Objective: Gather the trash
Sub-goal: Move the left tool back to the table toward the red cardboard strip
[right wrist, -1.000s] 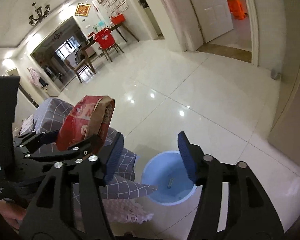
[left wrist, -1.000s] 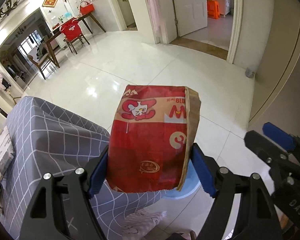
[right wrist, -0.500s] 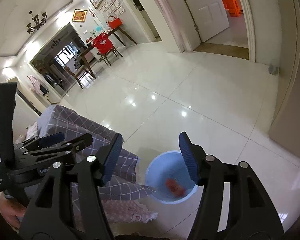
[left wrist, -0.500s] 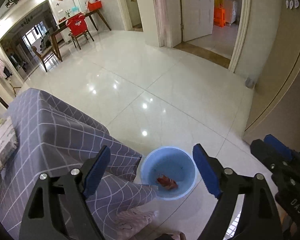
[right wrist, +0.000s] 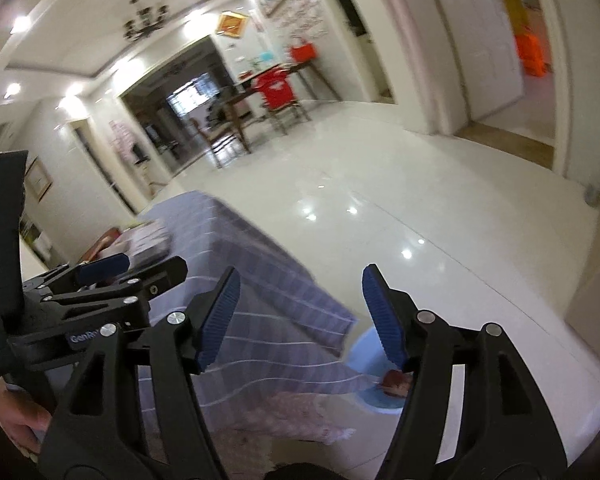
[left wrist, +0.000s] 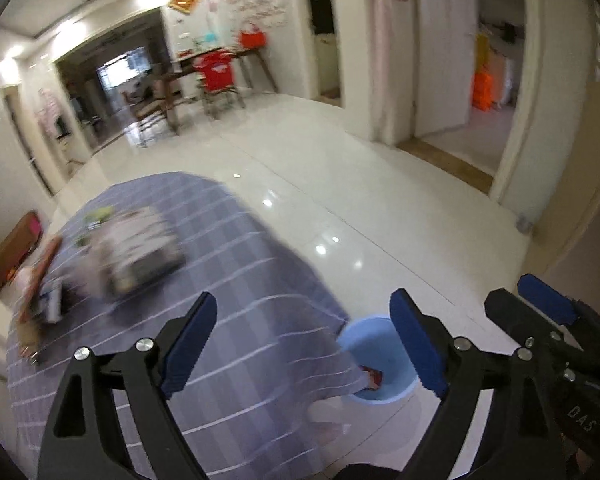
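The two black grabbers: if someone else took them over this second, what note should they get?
Left gripper: open, holding nothing.
Right gripper: open, holding nothing.
Blue bin stands on the floor beside the checked cloth.
Done: a red wrapper lies in the bin.
Left: blurred clutter sits on the cloth; I cannot tell which of it is trash. Check it, then bin what is.

The glossy white tile floor (left wrist: 340, 184) reflects ceiling lights. A dark chandelier (right wrist: 144, 24) hangs above. Wooden dining table (right wrist: 256, 98) stands near the far wall.
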The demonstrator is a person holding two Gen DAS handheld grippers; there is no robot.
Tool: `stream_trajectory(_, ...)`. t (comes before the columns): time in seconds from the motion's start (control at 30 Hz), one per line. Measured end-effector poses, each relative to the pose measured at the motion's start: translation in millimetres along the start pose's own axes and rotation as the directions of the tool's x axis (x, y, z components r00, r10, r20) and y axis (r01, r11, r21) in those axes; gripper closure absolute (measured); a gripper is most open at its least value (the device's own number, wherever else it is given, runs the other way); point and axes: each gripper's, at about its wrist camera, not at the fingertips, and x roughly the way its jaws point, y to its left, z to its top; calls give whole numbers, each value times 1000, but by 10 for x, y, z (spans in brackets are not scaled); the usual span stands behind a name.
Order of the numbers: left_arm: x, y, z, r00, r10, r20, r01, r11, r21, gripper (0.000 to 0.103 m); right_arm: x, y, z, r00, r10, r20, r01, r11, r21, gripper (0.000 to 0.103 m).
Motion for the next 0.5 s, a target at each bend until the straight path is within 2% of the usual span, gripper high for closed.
stream_trajectory(0.17,-270,728,-162,996,82,29,-80,993,-91,14,237,777,-56,996,81,-41,-85,990,-111,39)
stream_trajectory(0.23,-354,1088,-262,987,158,37,-153,982,-107,14,355,1038,-86,994,93,-66,-102,983,-152,38)
stream_trajectory(0.4,-350,1814,-462,949,316,-4,-313,939,-142,14,751,1676,-148,985,121,-126,-147,962,-230,35)
stream_trajectory(0.5,-277,2255,-578,925,376,-50,-378,906,-190,14,968,1956,-188,980,121,-156,-160,949,-271,35)
